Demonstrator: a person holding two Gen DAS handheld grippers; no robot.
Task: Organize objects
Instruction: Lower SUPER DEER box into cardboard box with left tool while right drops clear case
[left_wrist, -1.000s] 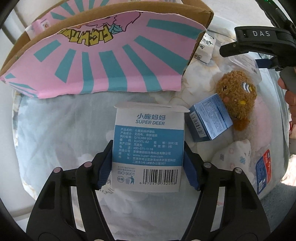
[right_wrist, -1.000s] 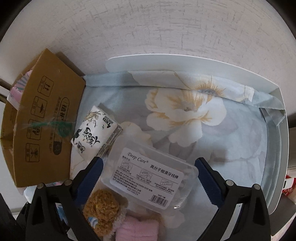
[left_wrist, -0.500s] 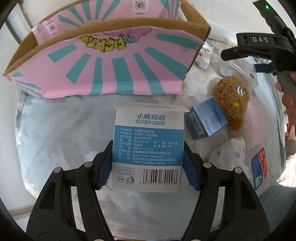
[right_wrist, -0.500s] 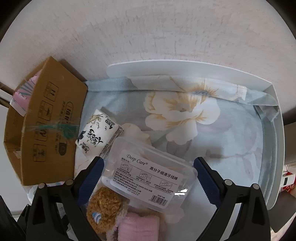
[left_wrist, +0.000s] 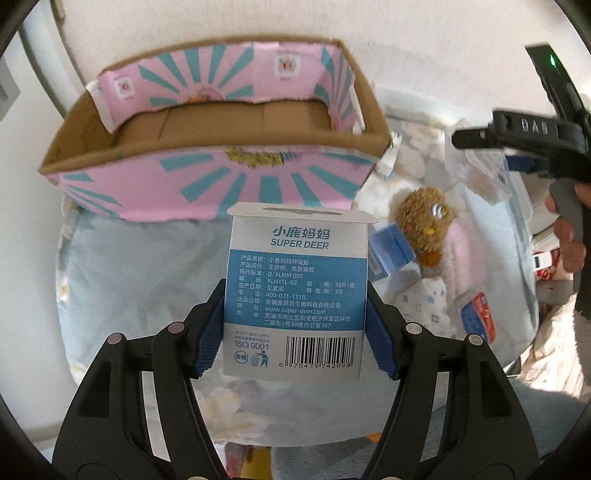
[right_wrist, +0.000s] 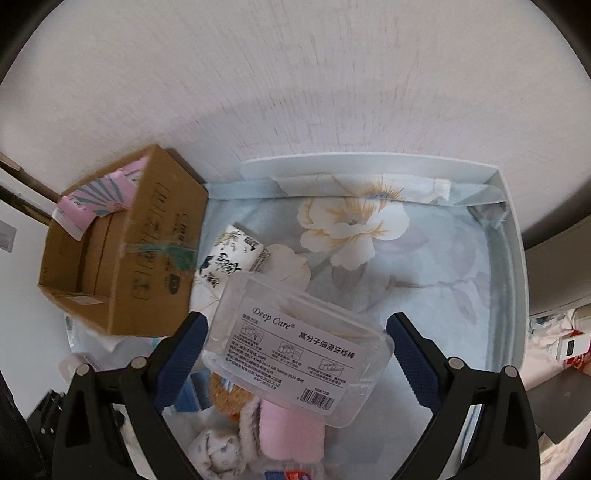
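The left gripper (left_wrist: 295, 328) was clamped on a white-and-blue Super Deer carton (left_wrist: 297, 291), its blue pads (left_wrist: 210, 332) pressed against both sides, and the carton was held upright above the floral cloth (left_wrist: 129, 258), just in front of the open cardboard box (left_wrist: 221, 147) lined with pink-and-teal paper. In the right wrist view, the right gripper (right_wrist: 295, 350) was closed on a clear plastic floss-pick case (right_wrist: 295, 350), held tilted between widely spread jaws above the white tray (right_wrist: 513, 258). A small patterned tissue pack (right_wrist: 231, 258) was seen lying on the cloth beside the box. A brown plush toy (left_wrist: 424, 221), a small blue carton (left_wrist: 389, 251) and a pink cloth (left_wrist: 465, 258) were seen close together on the tray.
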